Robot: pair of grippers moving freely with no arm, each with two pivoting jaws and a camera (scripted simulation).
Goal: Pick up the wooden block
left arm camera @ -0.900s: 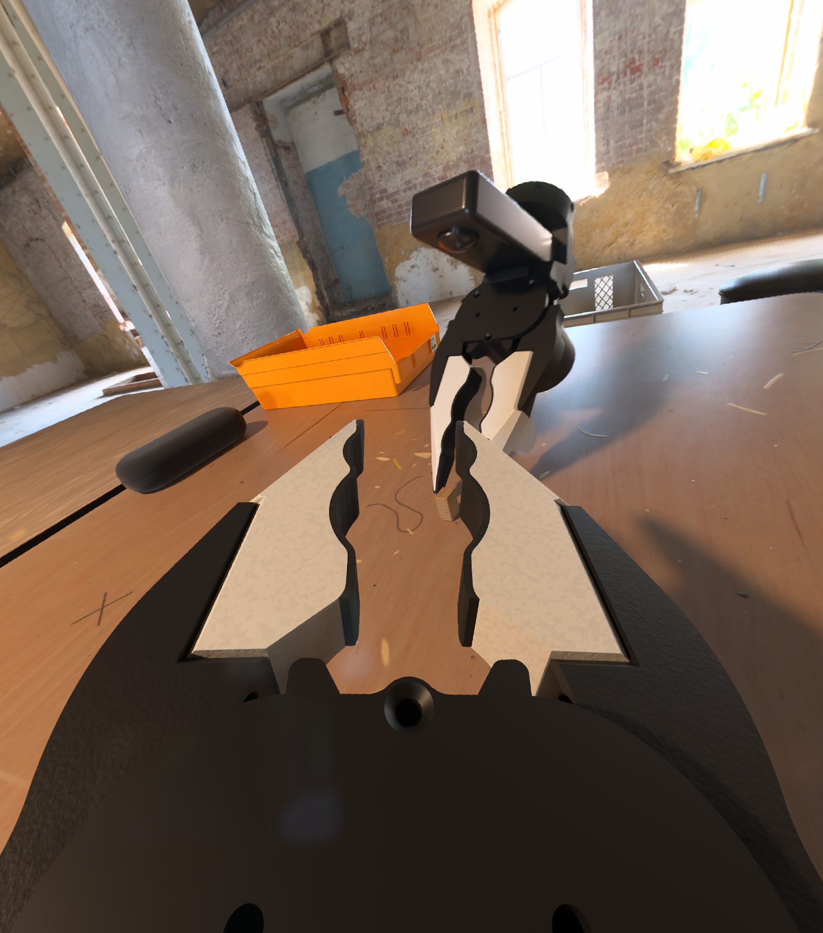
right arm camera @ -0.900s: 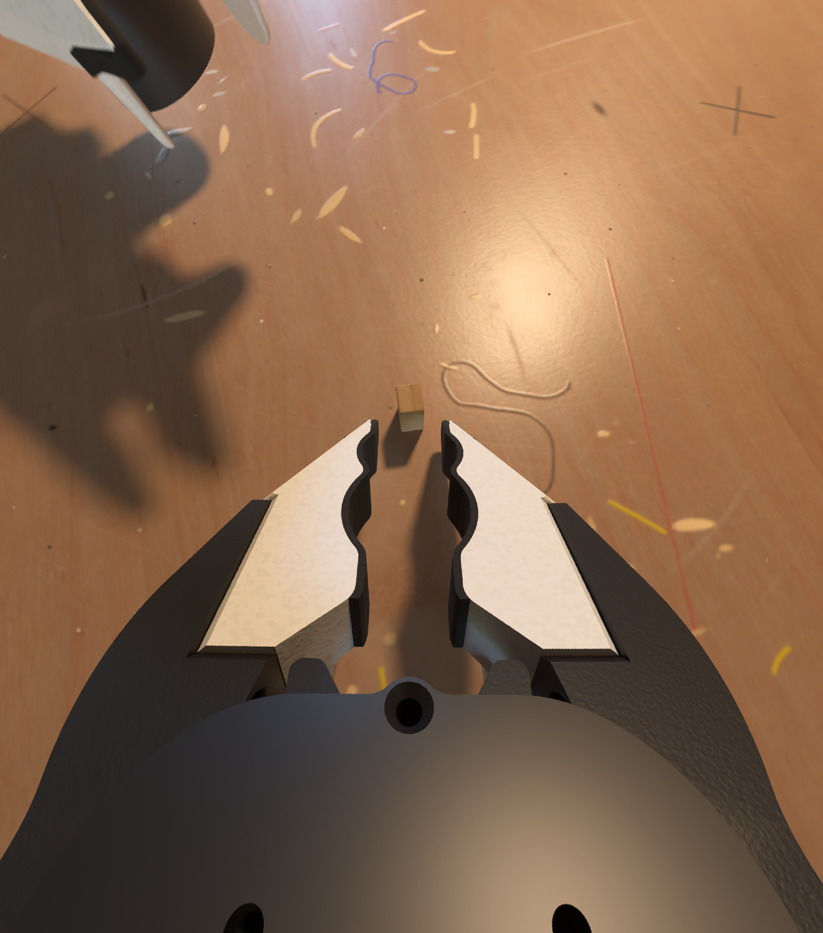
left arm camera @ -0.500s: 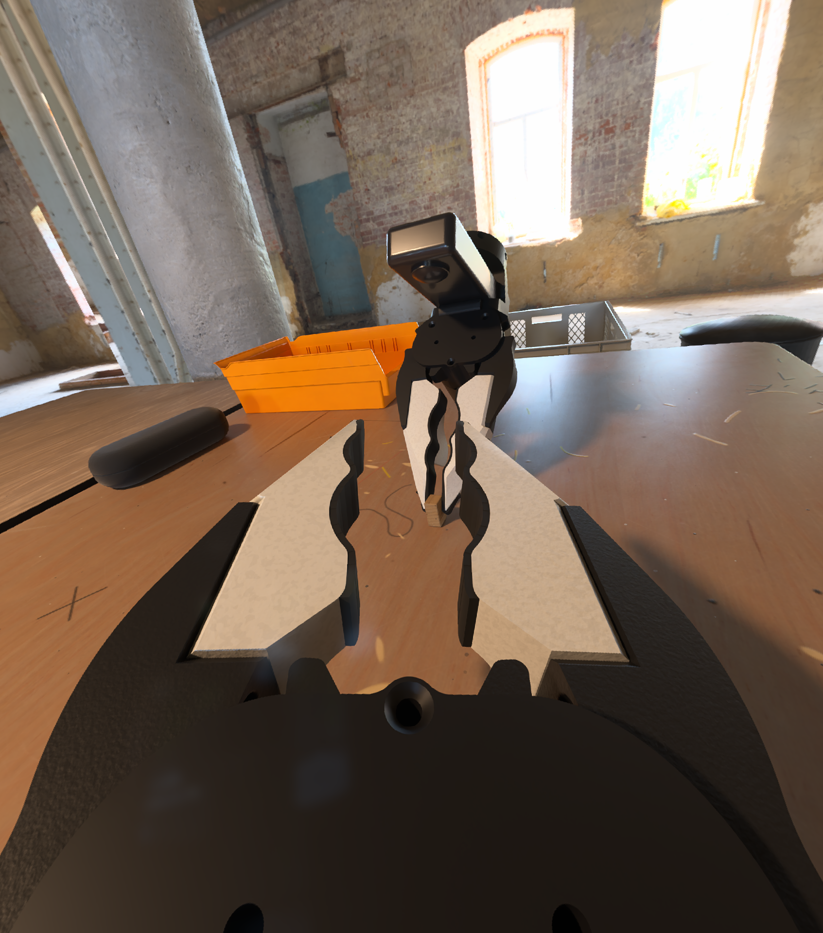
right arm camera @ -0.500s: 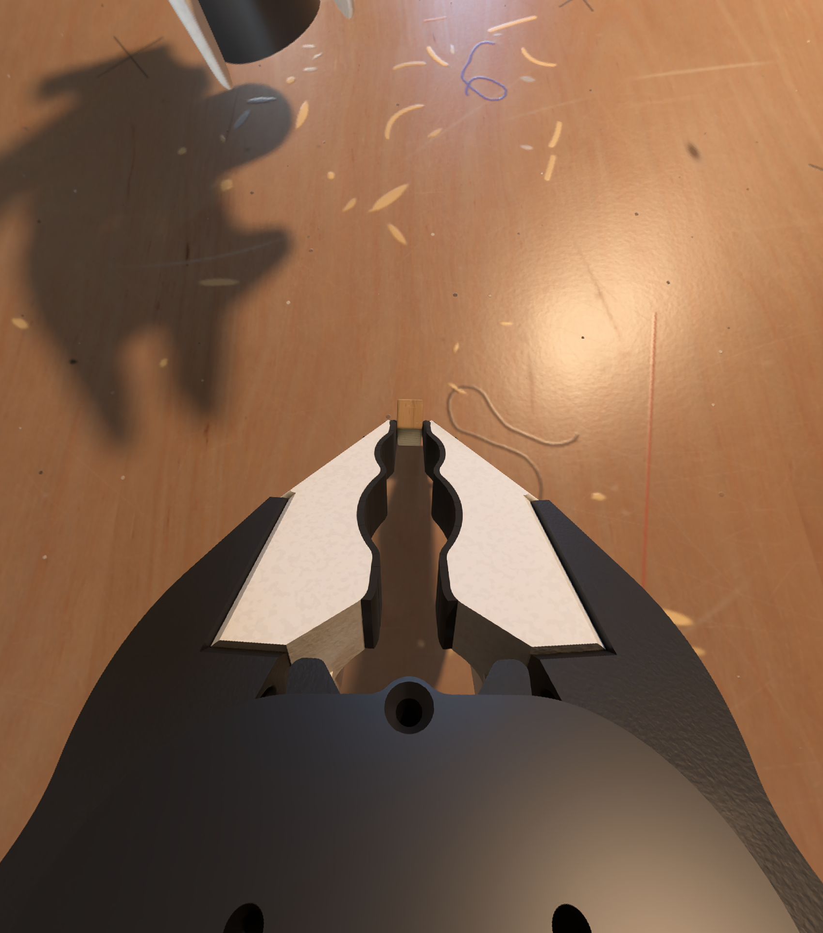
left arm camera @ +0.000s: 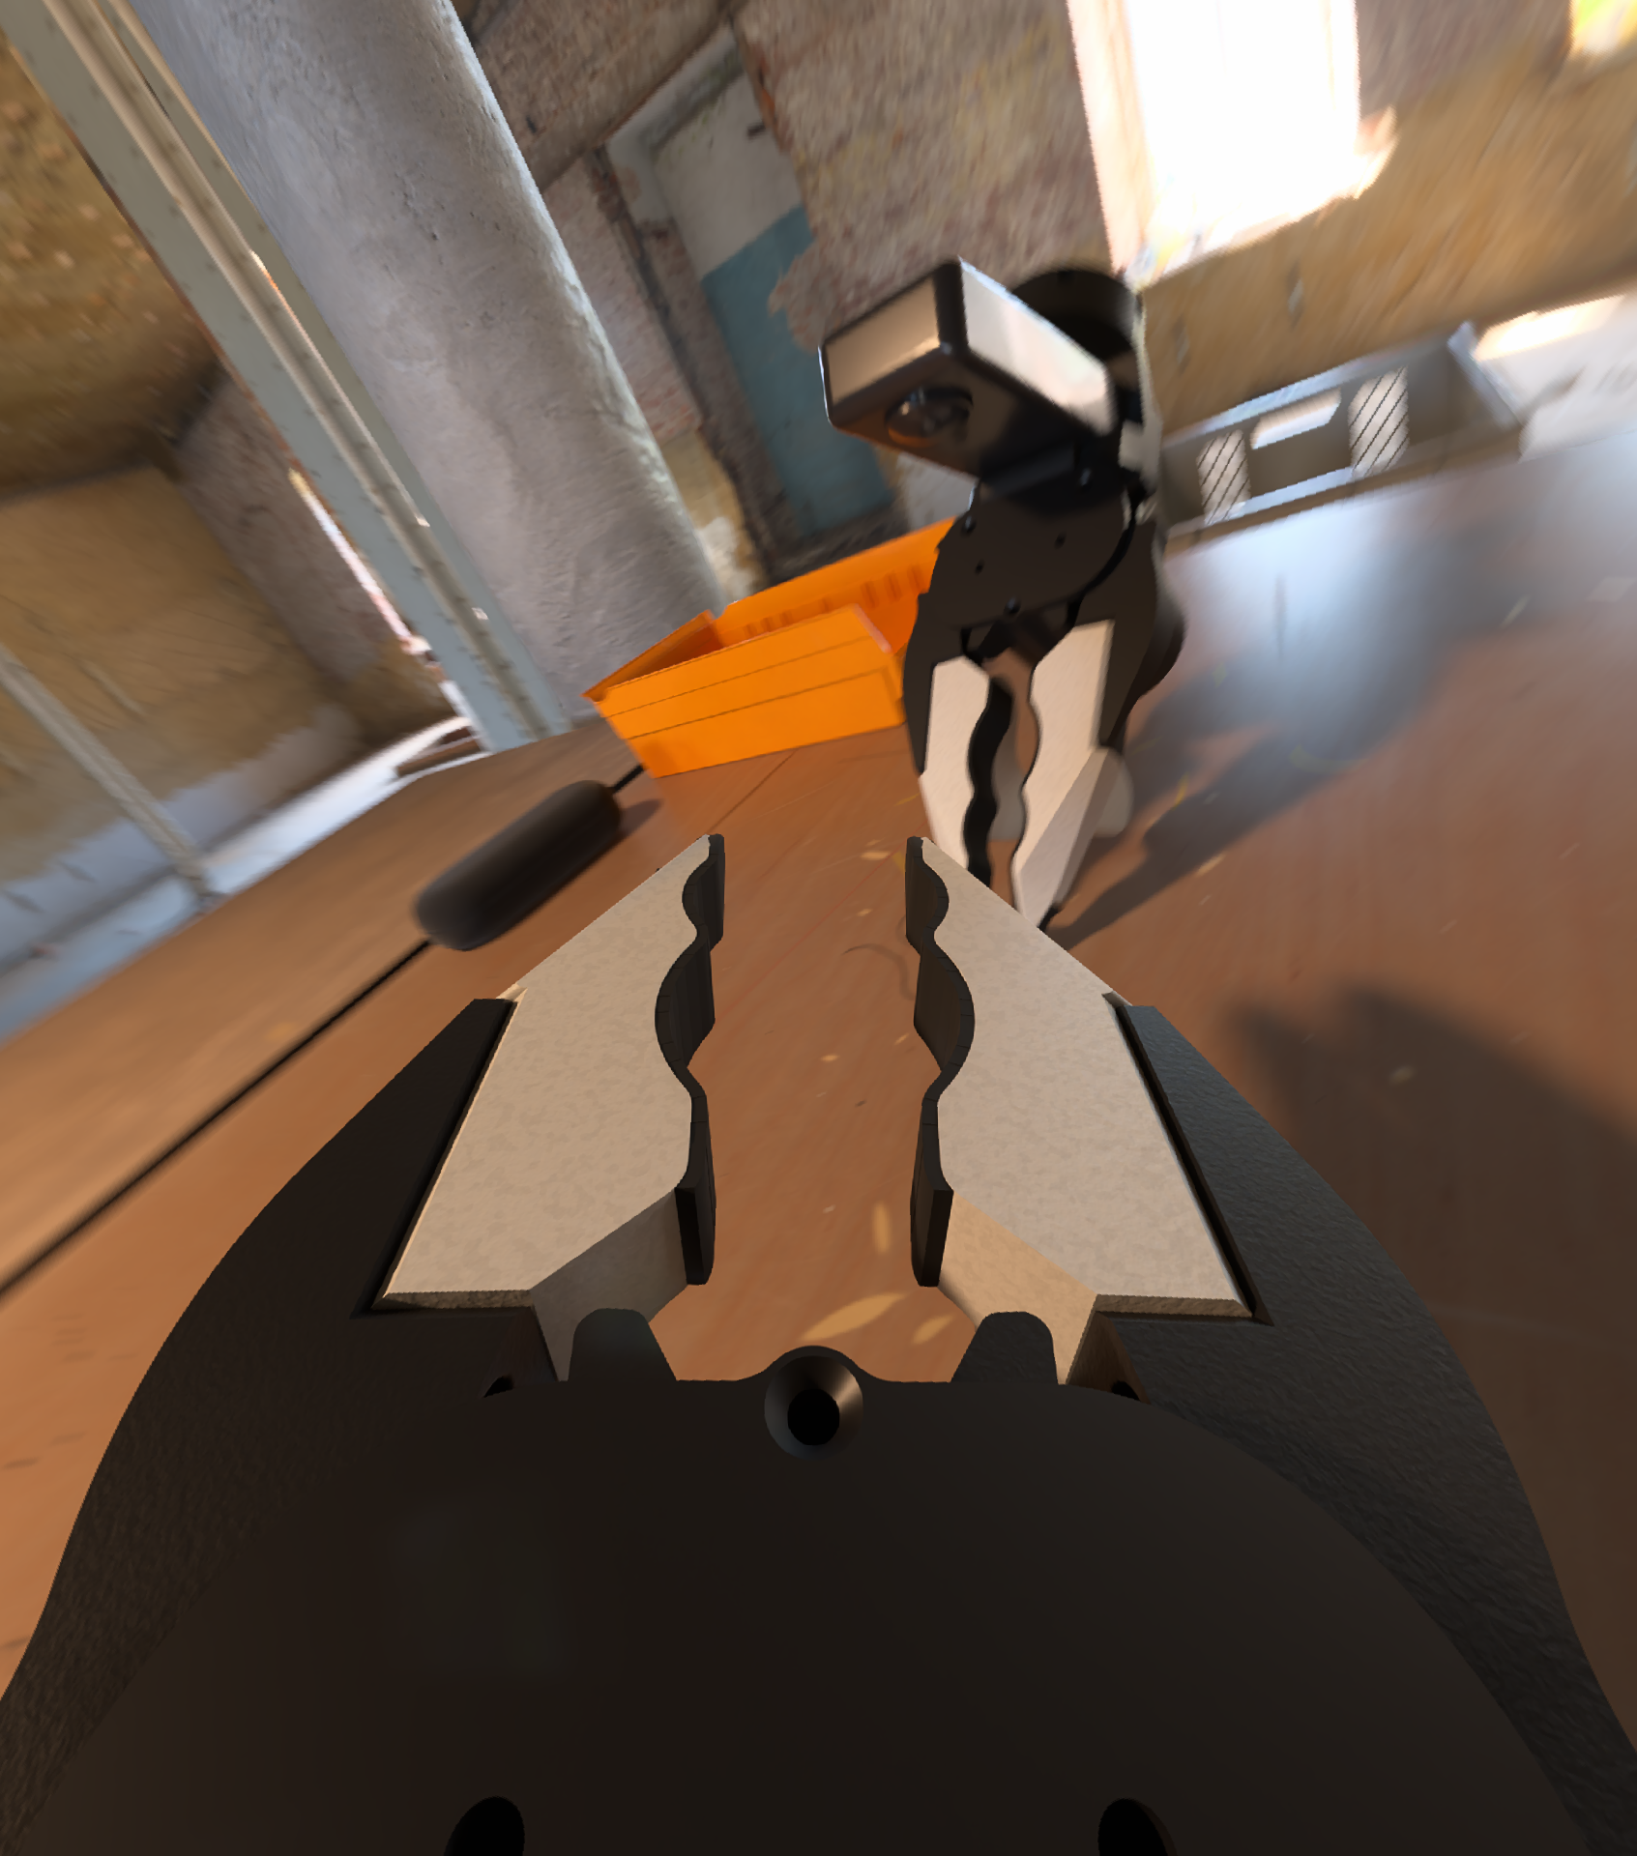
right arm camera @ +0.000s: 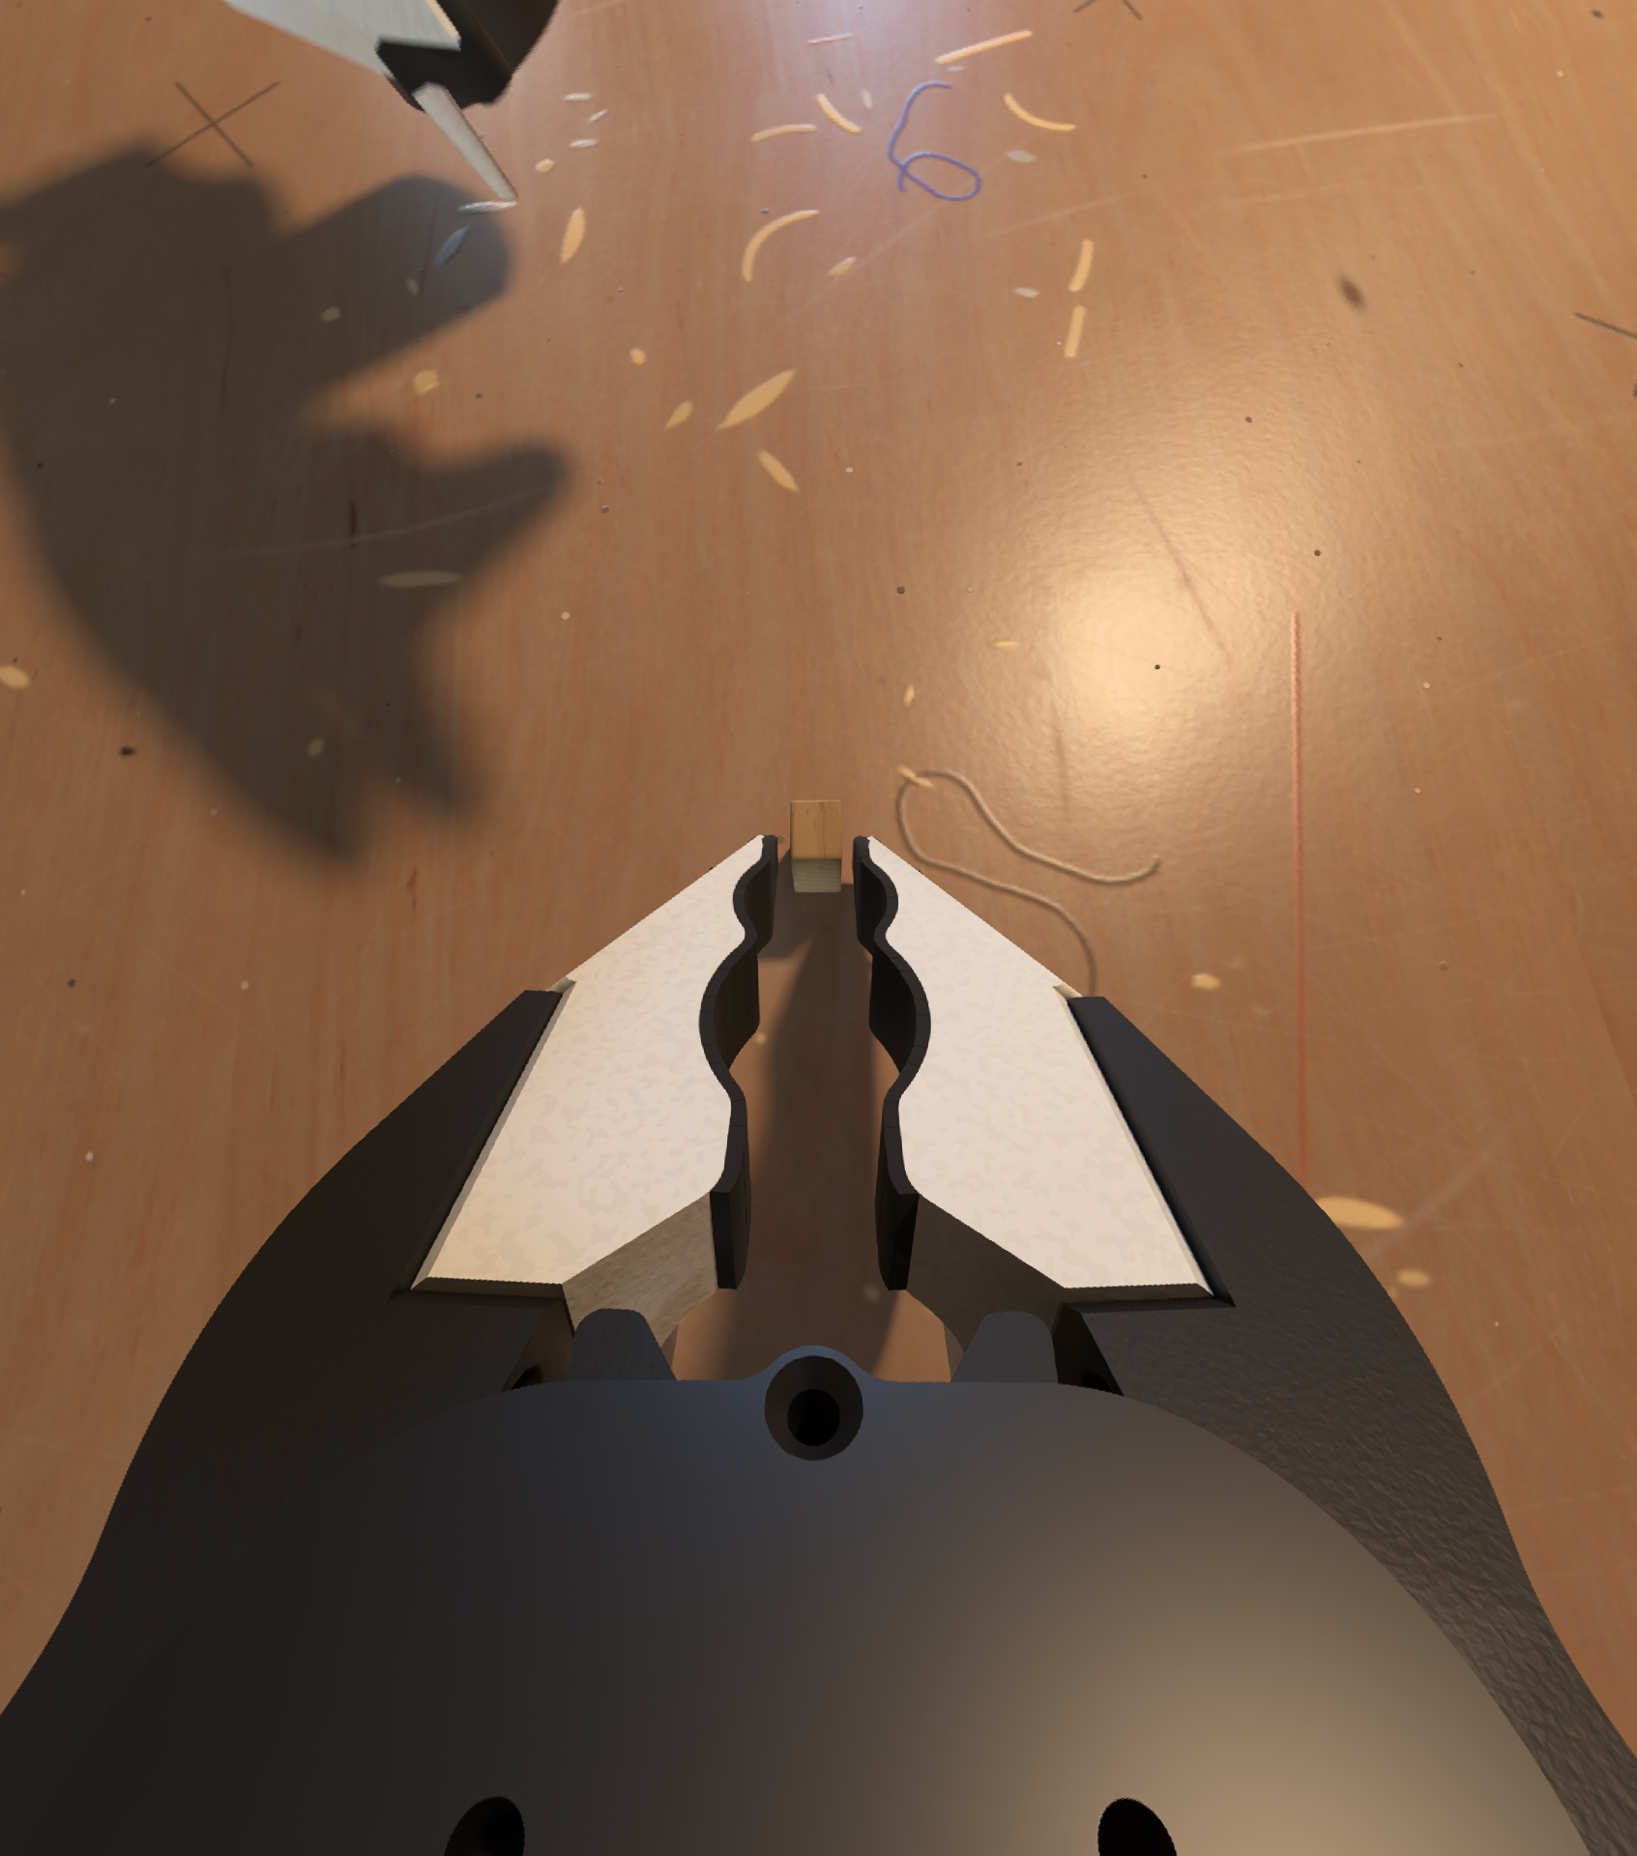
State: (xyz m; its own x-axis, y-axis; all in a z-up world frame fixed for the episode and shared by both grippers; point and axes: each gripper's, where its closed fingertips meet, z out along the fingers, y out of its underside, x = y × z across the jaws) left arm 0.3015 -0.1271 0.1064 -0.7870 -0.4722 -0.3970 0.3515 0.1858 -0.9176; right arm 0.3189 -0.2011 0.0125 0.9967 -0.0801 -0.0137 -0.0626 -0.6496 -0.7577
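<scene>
Straddling wooden block point(right arm camera: 815, 846), right gripper point(right arm camera: 816, 852) slightly parted; left gripper point(left arm camera: 812, 854) gaping, empty; orange bin point(left arm camera: 764, 671) contents hidden.

The bench point(right arm camera: 1397, 502) is glossy brown wood, scratched and marked with pencilled crosses; pale shavings point(right arm camera: 754, 402) lie scattered over it; a small wooden block point(right arm camera: 815, 846) rests on it beside a loop of thin thread point(right arm camera: 1015, 844); farther off sit an orange tray point(left arm camera: 774, 683) and a dark rounded case point(left arm camera: 523, 864).
</scene>
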